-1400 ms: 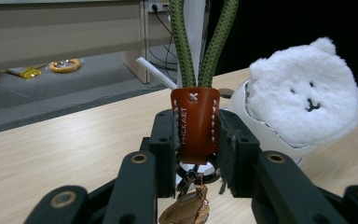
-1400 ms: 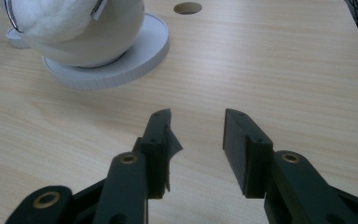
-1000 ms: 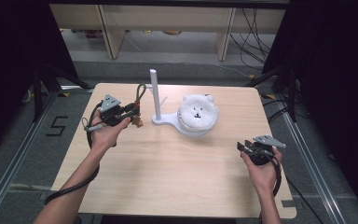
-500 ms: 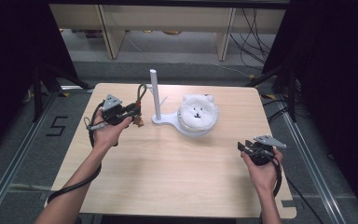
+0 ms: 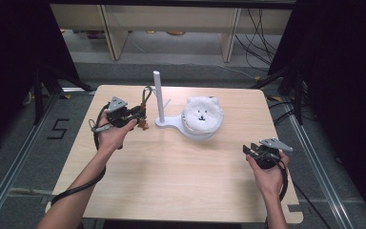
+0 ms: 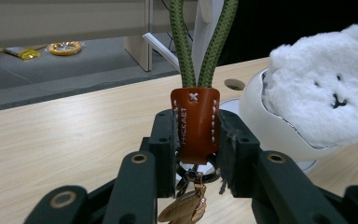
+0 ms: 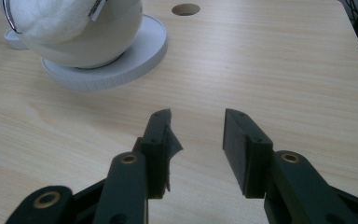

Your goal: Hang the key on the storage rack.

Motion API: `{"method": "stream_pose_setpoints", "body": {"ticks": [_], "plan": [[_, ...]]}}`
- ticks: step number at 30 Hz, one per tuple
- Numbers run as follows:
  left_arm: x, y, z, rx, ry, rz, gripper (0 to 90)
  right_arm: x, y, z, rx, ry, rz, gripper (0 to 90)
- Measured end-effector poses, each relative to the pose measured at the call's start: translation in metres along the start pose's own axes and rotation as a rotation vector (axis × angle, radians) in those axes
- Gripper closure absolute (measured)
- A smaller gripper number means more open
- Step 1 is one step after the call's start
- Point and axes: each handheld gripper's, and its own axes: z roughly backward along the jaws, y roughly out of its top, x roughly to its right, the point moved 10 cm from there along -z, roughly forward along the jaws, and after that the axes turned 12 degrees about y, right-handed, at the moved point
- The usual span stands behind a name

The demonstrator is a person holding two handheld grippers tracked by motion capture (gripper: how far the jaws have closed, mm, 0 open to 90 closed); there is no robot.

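My left gripper [image 5: 140,114] [image 6: 196,135] is shut on a keychain [image 6: 195,123]: a brown leather tab with a green cord loop [image 5: 147,94] above it and brass charms hanging below. It is held just left of a white upright post [image 5: 157,93] on a white stand. A white plush bear face [image 5: 201,113] [image 6: 324,93] sits in the stand's white bowl [image 7: 98,44]. My right gripper [image 5: 249,149] [image 7: 197,140] rests low at the table's right side, open with nothing between its pads.
The light wooden table [image 5: 171,181] has a round hole [image 7: 185,9] near its far edge. Shelving legs and cables stand on the floor beyond the table. Dark curtains flank both sides.
The left gripper with the keychain has shifted slightly toward the post. The right gripper has stayed where it was.
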Motion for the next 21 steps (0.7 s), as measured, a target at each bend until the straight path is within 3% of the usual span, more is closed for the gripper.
{"method": "stream_pose_setpoints", "body": {"ticks": [4,5,16,18,21], "plan": [[0.001,-0.001,-0.003,-0.006,0.0,0.001,68.7,0.0,0.0,0.001,-0.008,-0.007,0.003,62.8],[0.001,-0.001,-0.004,-0.009,0.001,-0.003,68.7,-0.003,-0.002,0.002,-0.014,-0.012,-0.042,62.8],[0.004,-0.004,-0.012,-0.024,-0.001,-0.001,68.4,-0.003,-0.001,-0.001,0.002,-0.001,-0.023,62.7],[0.005,-0.005,-0.014,-0.026,-0.001,0.001,68.4,0.001,0.0,0.001,-0.006,-0.015,0.017,62.7],[0.006,-0.005,-0.017,-0.027,-0.002,0.003,68.2,0.001,0.0,0.001,-0.008,-0.008,0.001,62.7]]}}
